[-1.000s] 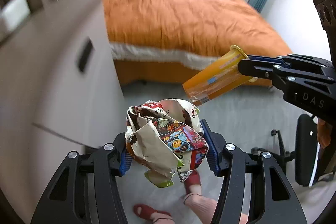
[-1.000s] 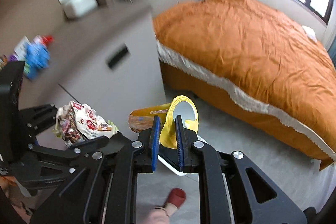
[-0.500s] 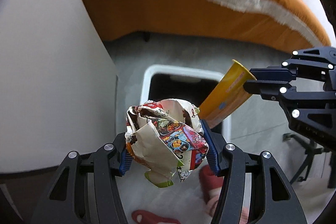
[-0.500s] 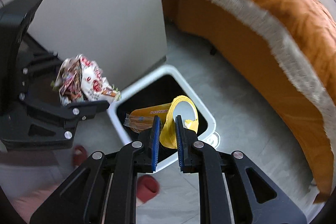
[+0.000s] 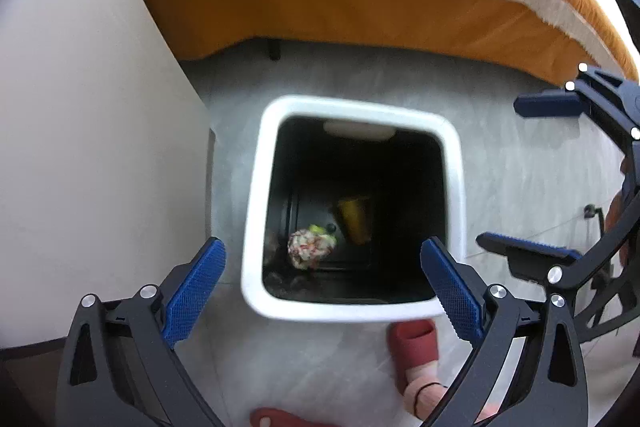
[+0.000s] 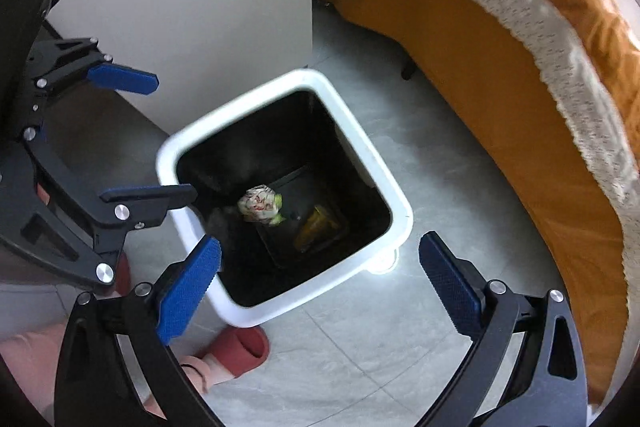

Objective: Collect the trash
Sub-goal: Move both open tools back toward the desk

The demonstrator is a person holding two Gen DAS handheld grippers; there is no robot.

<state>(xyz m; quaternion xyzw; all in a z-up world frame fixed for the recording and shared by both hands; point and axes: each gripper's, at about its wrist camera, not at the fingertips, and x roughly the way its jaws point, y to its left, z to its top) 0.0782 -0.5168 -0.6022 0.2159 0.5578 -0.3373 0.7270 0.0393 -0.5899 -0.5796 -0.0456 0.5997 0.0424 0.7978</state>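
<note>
Both my left tongs (image 5: 322, 277) and right tongs (image 6: 320, 277) are spread wide with nothing in them, above the bin (image 6: 390, 195). The wrapper (image 6: 260, 205) and tube (image 6: 316, 229) lie inside. If I drop lower, I might bump the rim and tip it over.

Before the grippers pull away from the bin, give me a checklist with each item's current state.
1. Left gripper empty, fingers spread wide: ok.
2. Right gripper empty, fingers spread wide: ok.
3. Crumpled wrapper inside the white bin, at the bottom: ok.
4. Orange tube inside the bin, lying beside the wrapper: ok.
5. Nothing caught on the bin rim or dropped on the floor around it: ok in the visible area; the far side behind the bin cannot tell.
6. More trash left to collect elsewhere: cannot tell, both cameras look down at the bin only.
</note>
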